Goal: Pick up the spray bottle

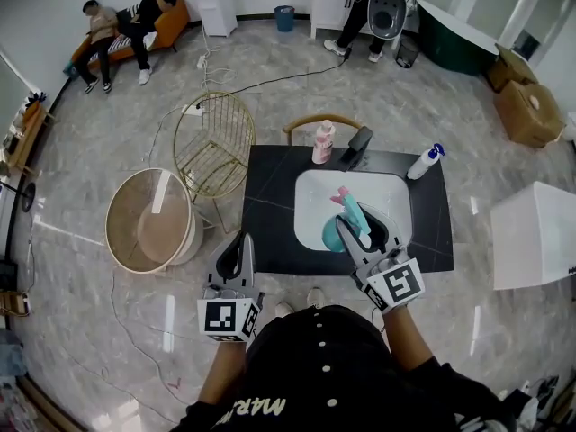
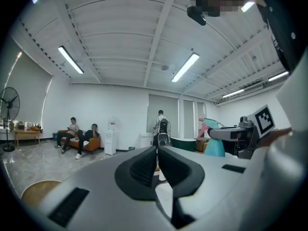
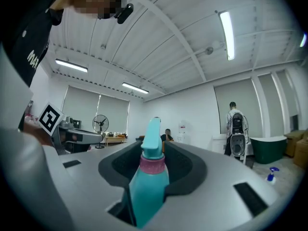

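The teal spray bottle [image 1: 351,212] with a pink collar and trigger hangs in the air over the white basin [image 1: 315,196] of the black table [image 1: 270,187]. My right gripper [image 1: 362,234] is shut on it. In the right gripper view the bottle [image 3: 149,177] stands upright between the two dark pads, its nozzle pointing away. My left gripper [image 1: 241,243] hovers off the table's front left corner, shut with nothing in it. In the left gripper view its pads [image 2: 144,165] meet, and the held bottle [image 2: 213,142] shows at the right.
A pink bottle [image 1: 322,142], a black object [image 1: 357,147] and a white spray bottle with a blue head [image 1: 425,162] stand along the table's far edge. A gold wire chair [image 1: 214,144] and a round basket [image 1: 148,219] sit to the left, a white box [image 1: 535,237] to the right.
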Motion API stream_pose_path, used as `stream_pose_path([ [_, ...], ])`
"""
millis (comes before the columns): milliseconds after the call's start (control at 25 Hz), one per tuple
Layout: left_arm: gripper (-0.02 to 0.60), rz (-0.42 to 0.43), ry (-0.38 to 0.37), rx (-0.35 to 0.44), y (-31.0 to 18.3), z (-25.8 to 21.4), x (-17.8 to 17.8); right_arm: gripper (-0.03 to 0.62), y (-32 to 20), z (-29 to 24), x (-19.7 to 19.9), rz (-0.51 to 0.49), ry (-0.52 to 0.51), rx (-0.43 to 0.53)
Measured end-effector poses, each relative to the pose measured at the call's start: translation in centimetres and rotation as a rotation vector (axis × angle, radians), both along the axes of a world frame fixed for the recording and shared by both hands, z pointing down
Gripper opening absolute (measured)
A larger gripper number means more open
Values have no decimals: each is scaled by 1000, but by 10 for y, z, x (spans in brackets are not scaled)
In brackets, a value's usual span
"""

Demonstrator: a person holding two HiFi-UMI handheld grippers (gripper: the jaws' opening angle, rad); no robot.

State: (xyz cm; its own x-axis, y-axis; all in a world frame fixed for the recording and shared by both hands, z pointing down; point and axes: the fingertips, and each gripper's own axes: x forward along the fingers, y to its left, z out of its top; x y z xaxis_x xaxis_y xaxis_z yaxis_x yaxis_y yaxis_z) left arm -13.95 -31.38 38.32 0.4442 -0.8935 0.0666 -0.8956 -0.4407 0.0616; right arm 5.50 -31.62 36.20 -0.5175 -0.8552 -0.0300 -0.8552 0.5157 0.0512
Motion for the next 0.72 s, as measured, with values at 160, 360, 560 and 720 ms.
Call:
stream_pose_path([
  [160, 20, -6, 2, 0, 3, -2, 0, 138, 0, 1, -1, -1, 7, -6],
  [360, 20, -10, 3, -6, 6, 0, -1, 138, -1, 4, -4, -1, 13, -11],
  [560, 20, -12, 1, -4, 7, 0, -2, 138, -1, 4, -6, -6, 18, -14],
  [720, 20, -15, 3, -2, 7, -2, -3, 138, -2, 4, -7, -8, 22, -14],
])
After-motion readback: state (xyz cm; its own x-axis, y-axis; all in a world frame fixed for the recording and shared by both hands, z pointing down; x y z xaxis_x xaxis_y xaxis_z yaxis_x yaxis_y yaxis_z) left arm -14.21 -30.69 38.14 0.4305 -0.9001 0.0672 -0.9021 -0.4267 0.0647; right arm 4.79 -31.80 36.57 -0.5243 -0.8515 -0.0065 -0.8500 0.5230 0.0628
